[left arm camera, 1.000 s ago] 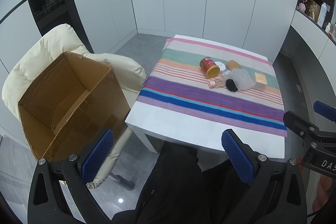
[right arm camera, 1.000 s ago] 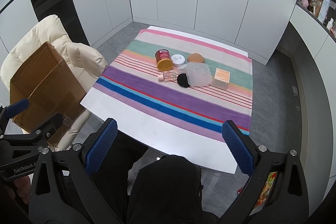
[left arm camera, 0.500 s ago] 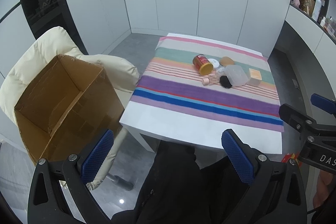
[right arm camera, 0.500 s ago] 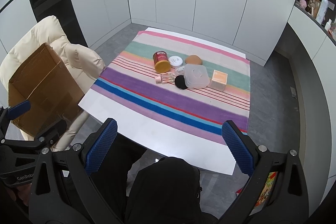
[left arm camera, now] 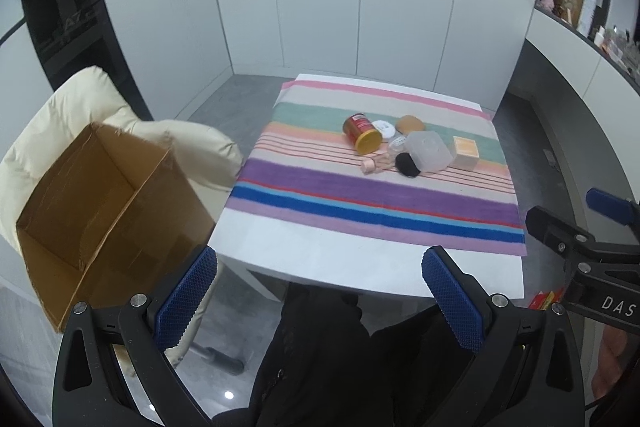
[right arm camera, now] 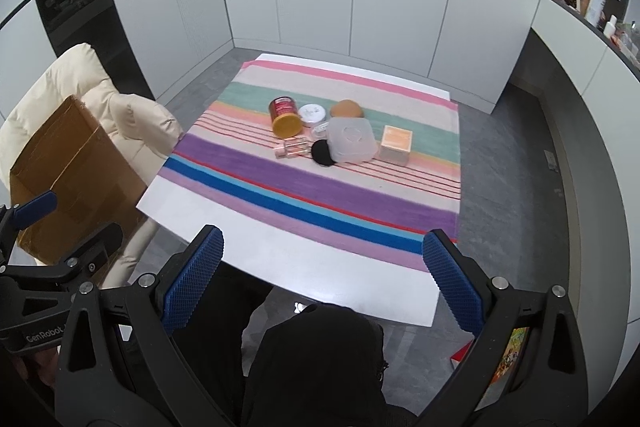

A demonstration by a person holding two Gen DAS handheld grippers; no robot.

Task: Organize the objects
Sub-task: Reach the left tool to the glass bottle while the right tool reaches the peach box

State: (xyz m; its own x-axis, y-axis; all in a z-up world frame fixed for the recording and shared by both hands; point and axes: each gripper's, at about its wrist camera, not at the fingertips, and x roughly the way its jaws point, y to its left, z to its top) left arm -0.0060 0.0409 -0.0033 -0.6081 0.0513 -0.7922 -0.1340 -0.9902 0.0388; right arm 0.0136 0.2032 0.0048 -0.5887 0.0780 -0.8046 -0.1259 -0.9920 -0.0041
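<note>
Both the left gripper (left arm camera: 319, 293) and the right gripper (right arm camera: 319, 283) stood wide and empty, well short of the table (right arm camera: 320, 267). The red jar (right arm camera: 285, 118) lay on its side far ahead, lid toward the grippers, the right one lined up more squarely. The cardboard box (left arm camera: 100, 203) sat leftward.

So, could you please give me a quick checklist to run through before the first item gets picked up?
1. Left tool open and holding nothing: ok.
2. Right tool open and holding nothing: ok.
3. Cardboard box open at the top, on the cream chair: ok.
4. Box has nothing inside: ok as far as visible; near corner hidden.
5. Items free to grasp singly: not ok; red jar, clear lidded container and black round pad sit clustered.
6. Both tools are within reach of the cluster: cannot tell.
</note>
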